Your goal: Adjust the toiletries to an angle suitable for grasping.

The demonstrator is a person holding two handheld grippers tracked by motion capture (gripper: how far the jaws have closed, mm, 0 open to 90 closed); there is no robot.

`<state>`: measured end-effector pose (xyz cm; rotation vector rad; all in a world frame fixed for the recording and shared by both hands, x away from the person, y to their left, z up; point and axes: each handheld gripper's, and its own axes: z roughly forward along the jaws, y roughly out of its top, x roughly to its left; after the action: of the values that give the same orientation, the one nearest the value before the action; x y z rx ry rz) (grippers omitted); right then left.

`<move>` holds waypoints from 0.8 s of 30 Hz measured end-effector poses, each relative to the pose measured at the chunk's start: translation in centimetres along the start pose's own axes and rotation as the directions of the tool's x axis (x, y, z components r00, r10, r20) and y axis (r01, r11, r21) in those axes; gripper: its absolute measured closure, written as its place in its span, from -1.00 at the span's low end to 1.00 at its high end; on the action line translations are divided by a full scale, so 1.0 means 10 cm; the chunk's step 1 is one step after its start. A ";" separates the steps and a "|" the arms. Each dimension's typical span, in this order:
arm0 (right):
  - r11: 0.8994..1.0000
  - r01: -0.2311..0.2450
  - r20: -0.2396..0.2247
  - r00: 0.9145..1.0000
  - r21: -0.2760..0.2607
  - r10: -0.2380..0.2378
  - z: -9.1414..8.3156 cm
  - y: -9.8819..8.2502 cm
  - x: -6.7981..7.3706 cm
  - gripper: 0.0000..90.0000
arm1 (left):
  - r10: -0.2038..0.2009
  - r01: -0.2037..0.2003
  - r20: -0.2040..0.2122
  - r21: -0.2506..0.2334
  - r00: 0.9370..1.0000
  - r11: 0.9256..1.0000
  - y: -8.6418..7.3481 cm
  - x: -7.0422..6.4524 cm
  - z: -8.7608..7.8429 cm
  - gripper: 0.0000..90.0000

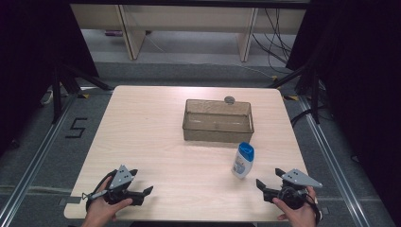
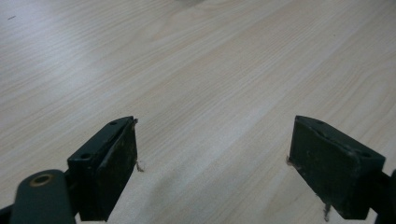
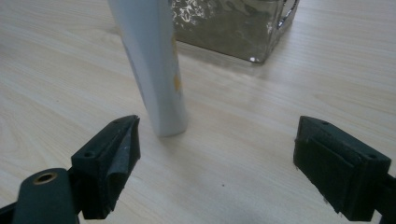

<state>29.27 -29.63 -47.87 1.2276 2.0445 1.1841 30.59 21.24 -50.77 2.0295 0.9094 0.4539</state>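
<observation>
A white bottle (image 1: 243, 161) with a blue cap stands upright on the wooden table (image 1: 142, 123), just in front of the right end of a clear smoky plastic bin (image 1: 218, 121). The bin looks empty. My right gripper (image 1: 269, 177) is open near the table's front right, a short way to the right of the bottle. In the right gripper view the bottle (image 3: 154, 60) stands just beyond the left jaw of the right gripper (image 3: 217, 123), with the bin (image 3: 233, 23) behind it. My left gripper (image 1: 140, 182) is open at the front left, and in the left gripper view the left gripper (image 2: 215, 126) has bare wood between its jaws.
A small round grey object (image 1: 230, 100) sits at the bin's far rim. Black stand legs (image 1: 71, 82) rise beside the table on the left and right. The floor carries a "5" marking (image 1: 75, 127) at the left. Pale shelving and cables lie beyond the far edge.
</observation>
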 end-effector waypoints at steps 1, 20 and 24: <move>1.000 0.015 -0.005 1.000 0.002 -0.015 0.00 0.01 0.01 -0.65 | -0.002 0.002 0.004 -0.001 1.000 1.000 0.00 0.00 0.01 -0.67; 0.998 0.044 -0.062 0.997 -0.037 -0.046 0.12 0.17 0.15 -0.65 | -0.003 0.003 -0.001 0.004 1.000 1.000 -0.01 0.00 0.01 -0.67; 0.998 0.048 -0.068 0.996 -0.044 -0.051 0.16 0.19 0.17 -0.65 | -0.003 0.003 -0.002 0.004 1.000 1.000 -0.01 0.00 0.01 -0.67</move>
<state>30.53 -27.06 -47.06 1.1244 2.0761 1.2558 30.63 21.19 -50.92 2.0313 0.9154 0.4521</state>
